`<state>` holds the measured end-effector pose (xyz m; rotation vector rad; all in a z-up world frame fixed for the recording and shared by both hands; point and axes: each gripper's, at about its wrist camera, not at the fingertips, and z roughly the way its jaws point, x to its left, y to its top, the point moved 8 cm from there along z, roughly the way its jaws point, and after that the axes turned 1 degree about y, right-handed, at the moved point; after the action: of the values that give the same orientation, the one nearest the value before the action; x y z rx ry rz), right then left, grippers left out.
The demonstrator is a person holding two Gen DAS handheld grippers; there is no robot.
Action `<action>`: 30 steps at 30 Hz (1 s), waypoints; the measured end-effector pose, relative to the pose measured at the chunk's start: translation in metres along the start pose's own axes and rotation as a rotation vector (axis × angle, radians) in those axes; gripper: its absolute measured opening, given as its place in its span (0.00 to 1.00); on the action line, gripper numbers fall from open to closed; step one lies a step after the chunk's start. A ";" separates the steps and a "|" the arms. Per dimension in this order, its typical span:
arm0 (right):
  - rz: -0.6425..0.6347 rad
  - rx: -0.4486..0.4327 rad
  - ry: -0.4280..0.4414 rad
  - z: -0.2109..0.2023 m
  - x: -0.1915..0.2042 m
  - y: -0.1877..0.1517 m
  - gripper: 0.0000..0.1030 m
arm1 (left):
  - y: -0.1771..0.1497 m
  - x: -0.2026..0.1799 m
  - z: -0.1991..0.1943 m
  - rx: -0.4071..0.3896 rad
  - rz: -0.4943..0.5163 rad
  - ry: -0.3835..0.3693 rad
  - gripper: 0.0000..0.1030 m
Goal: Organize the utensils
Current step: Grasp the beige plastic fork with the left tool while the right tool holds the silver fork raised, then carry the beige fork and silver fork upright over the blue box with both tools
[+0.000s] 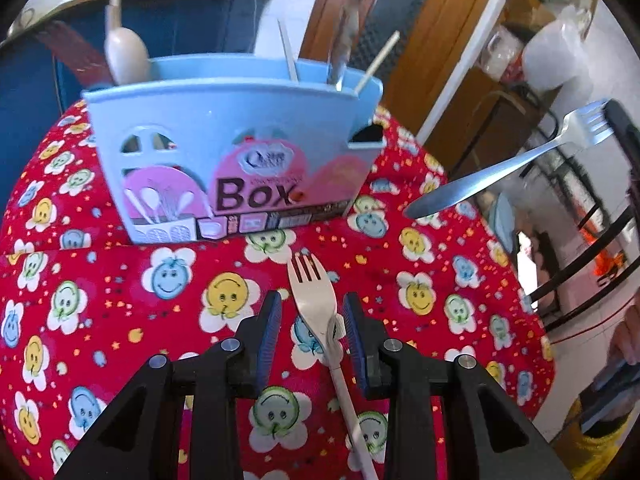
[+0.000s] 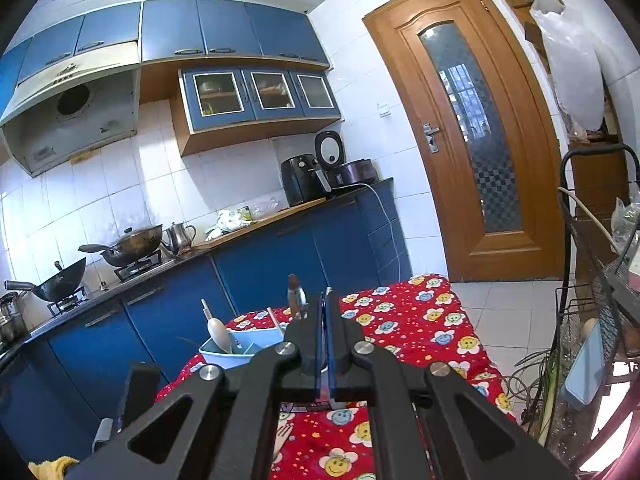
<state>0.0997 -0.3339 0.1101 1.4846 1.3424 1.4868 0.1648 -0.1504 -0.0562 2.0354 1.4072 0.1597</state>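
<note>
Left gripper (image 1: 312, 336): fingers apart, straddling the cream plastic fork (image 1: 314, 304) where head meets handle; pads not visibly pressing it.
Plastic fork: lies on the red cloth (image 1: 420, 272), tines toward the blue utensil box (image 1: 232, 152).
Right gripper (image 2: 325, 340): fingers pressed shut; metal fork (image 1: 500, 172) pinched near its tines, handle hanging free in the air just right of the box.
Box: already holds a wooden spoon (image 1: 126, 56) and sticks.
Risk: narrow pinch could let the metal fork swivel; closing off-centre might skid the plastic fork across the cloth.
</note>
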 end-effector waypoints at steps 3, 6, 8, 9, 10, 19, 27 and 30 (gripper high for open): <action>0.004 -0.007 -0.004 -0.005 -0.008 -0.001 0.03 | -0.006 -0.005 0.011 0.051 0.008 0.017 0.31; 0.012 -0.011 -0.005 -0.007 -0.014 -0.004 0.03 | -0.014 -0.012 0.019 0.099 0.019 0.017 0.31; 0.021 -0.010 -0.003 -0.007 -0.017 -0.005 0.03 | -0.015 -0.016 0.021 0.105 0.049 0.051 0.31; 0.026 -0.009 0.000 -0.007 -0.019 -0.006 0.03 | -0.016 -0.019 0.022 0.113 0.061 0.066 0.31; 0.030 -0.007 0.002 -0.006 -0.019 -0.007 0.03 | -0.016 -0.020 0.023 0.120 0.068 0.074 0.31; 0.045 0.004 0.019 -0.004 -0.019 -0.013 0.03 | -0.014 -0.018 0.022 0.094 0.037 0.064 0.18; 0.029 -0.012 0.022 -0.007 -0.011 -0.007 0.03 | -0.014 -0.008 -0.020 -0.087 -0.014 -0.023 0.16; 0.022 -0.017 0.026 -0.008 -0.006 -0.005 0.03 | -0.012 -0.006 -0.042 -0.165 -0.013 -0.032 0.16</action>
<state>0.0921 -0.3399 0.1043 1.4780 1.3294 1.5324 0.1340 -0.1343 -0.0287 1.8856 1.3417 0.2292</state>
